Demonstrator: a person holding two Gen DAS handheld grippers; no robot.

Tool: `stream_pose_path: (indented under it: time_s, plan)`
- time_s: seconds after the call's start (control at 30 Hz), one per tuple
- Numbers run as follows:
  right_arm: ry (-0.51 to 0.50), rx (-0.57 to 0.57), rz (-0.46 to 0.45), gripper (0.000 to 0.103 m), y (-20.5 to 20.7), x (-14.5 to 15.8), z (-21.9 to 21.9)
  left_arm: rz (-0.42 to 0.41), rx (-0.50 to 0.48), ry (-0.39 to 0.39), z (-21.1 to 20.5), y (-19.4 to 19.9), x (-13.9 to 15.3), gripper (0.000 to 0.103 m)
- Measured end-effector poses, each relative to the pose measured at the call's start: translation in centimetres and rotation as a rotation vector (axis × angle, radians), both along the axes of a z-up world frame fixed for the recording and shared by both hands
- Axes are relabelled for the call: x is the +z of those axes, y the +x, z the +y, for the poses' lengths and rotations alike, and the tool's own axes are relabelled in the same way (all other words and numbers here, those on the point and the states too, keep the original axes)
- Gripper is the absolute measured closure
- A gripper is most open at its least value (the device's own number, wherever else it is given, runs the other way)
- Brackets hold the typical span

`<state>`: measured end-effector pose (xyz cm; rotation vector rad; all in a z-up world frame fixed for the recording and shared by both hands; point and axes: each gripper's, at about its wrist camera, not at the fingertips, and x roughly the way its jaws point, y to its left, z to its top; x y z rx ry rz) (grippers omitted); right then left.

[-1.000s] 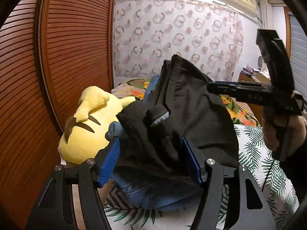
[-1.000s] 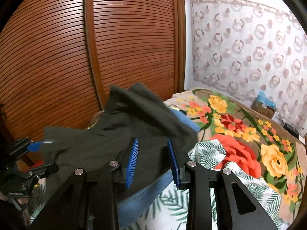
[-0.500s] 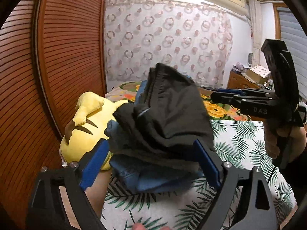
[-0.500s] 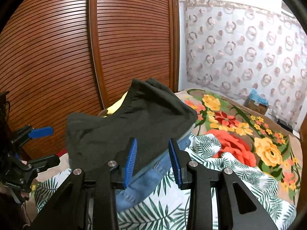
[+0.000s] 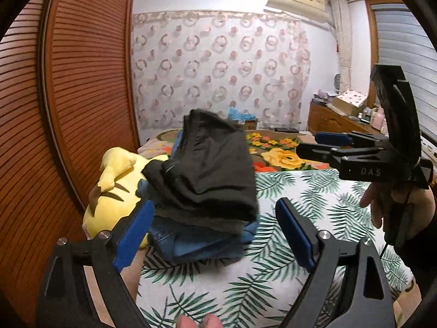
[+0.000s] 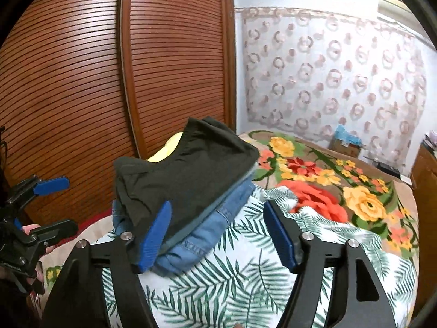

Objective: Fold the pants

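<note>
Both grippers empty. Left gripper [image 5: 213, 235]: jaws wide apart, nothing pressed between the pads. Right gripper [image 6: 218, 235]: jaws opening right now, also nothing gripped.

Black pants [image 5: 207, 169] sit folded on top of a stack, just ahead of my left gripper and a bit left of its centreline. From the right wrist view the same pants [image 6: 185, 175] lie ahead and left; my left pad [image 6: 155, 235] on that gripper overlaps the stack's near edge in the picture, can't tell if it touches the cloth. The right pad is well clear, over the leaf-print sheet [image 6: 245, 278].

Under the pants: thin grey layer, then folded jeans [image 5: 196, 243], all resting on the sheet. Stack looks tidy, one corner of the pants sticking up at the far end.

Yellow plush [image 5: 114, 188] sits just left of the stack, against it, beside the slatted wooden door [image 5: 90, 82]. Floral blanket [image 6: 322, 180] lies beyond the sheet, ahead-right of the right gripper.

In the left view, the right gripper [image 5: 327, 145] is off to the right, apart from the stack, pointing toward it. In the right view, the left gripper [image 6: 52, 205] is far left, clear of the pants.
</note>
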<state>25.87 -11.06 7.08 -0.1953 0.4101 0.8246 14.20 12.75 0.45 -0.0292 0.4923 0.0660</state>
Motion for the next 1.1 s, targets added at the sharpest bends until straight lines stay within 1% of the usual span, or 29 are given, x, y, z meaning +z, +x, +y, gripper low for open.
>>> stream_pose_path:
  time_s: [0.1,0.27,0.37,0.43,0.6,0.77,0.9,1.1]
  plan:
    - [0.010,-0.039,-0.006,0.024,-1.5,0.2,-1.3,-0.011,-0.020,0.005,-0.8,-0.6,0.5,0.012]
    - [0.017,-0.081,-0.004,0.023,-5.1,0.0,-3.8,-0.028,-0.046,0.014,-2.2,-1.5,1.0,0.012]
    - [0.010,-0.113,-0.025,0.023,-7.2,-0.2,-4.8,-0.029,-0.068,-0.003,-3.0,-1.8,1.0,0.012]
    - [0.015,-0.127,-0.023,0.023,-8.2,-0.3,-5.6,-0.027,-0.080,-0.016,-3.5,-2.0,1.1,0.012]
    - [0.032,-0.172,-0.024,0.023,-10.8,-0.2,-7.5,-0.014,-0.060,-0.003,-4.6,-2.2,1.1,0.012]
    - [0.038,-0.216,-0.019,0.023,-12.7,-0.3,-8.3,-0.016,-0.083,-0.035,-5.3,-2.7,1.3,0.012]
    - [0.047,-0.264,-0.019,0.023,-14.0,-0.4,-8.9,-0.020,-0.100,-0.030,-6.4,-3.2,1.5,0.012]
    - [0.043,-0.345,-0.023,0.023,-16.0,-0.2,-9.1,-0.005,-0.110,-0.025,-8.1,-3.7,1.1,0.012]
